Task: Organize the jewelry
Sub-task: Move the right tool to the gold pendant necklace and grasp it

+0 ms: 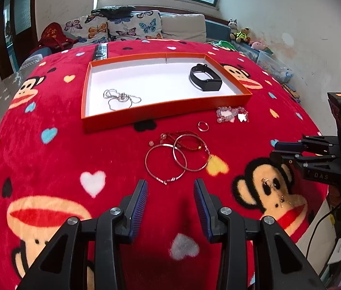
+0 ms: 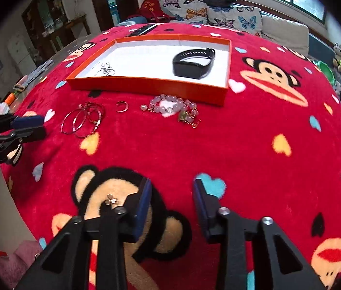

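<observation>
An orange tray [image 1: 168,111] [image 2: 146,85] on the red blanket holds a black smart band [image 1: 205,78] [image 2: 194,64] and a silver chain [image 1: 120,97] [image 2: 105,70]. In front of it lie a pink bead bracelet [image 1: 232,114] [image 2: 170,106], a small ring [image 1: 203,126] [image 2: 122,106], two thin bangles [image 1: 165,182] [image 2: 73,124] and a red cord bracelet [image 1: 185,145]. My left gripper [image 1: 170,189] [image 2: 34,125] stands open just short of the bangles. My right gripper [image 2: 172,189] [image 1: 276,149] is open and empty; a small gold earring [image 2: 111,201] [image 1: 274,191] lies beside its left finger.
A remote control [image 1: 100,50] lies behind the tray. A sofa with butterfly cushions [image 1: 122,27] stands beyond the table, plush toys [image 1: 241,35] at the far right. The blanket's edge drops off near the right gripper, with a cable [image 1: 315,227] below.
</observation>
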### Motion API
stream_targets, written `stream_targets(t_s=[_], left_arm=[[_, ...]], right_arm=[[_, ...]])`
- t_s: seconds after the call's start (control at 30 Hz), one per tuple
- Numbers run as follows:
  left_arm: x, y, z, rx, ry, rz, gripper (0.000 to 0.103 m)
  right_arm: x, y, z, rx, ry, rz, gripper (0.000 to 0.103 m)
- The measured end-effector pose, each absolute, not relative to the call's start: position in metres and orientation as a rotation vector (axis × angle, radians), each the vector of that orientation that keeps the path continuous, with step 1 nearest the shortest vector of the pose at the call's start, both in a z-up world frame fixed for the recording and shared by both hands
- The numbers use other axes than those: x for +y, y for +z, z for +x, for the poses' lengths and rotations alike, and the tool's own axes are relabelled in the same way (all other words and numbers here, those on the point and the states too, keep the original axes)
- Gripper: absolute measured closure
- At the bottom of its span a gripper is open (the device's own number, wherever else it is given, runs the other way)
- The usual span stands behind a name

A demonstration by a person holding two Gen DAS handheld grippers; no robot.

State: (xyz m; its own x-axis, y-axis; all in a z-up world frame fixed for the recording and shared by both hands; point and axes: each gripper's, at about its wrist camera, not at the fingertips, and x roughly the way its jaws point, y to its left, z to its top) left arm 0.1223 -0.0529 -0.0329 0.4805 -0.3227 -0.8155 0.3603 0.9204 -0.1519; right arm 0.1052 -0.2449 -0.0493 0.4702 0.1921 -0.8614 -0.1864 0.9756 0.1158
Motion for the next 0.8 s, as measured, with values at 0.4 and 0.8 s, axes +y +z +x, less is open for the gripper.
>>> stream_targets(t_s=[0.4,0.8], left_arm=[[-0.052,-0.040,0.119,0.999,-0.420,0.042,0.061],[-0.052,-0.047,0.130,1.012,-0.410,0.034,0.061]], right_arm=[[-0.208,-0.046,0.078,1.008,0.410,-0.051,0.076],[-0.192,-0.054,0.075,0.995,0.450,-0.178,0.085]])
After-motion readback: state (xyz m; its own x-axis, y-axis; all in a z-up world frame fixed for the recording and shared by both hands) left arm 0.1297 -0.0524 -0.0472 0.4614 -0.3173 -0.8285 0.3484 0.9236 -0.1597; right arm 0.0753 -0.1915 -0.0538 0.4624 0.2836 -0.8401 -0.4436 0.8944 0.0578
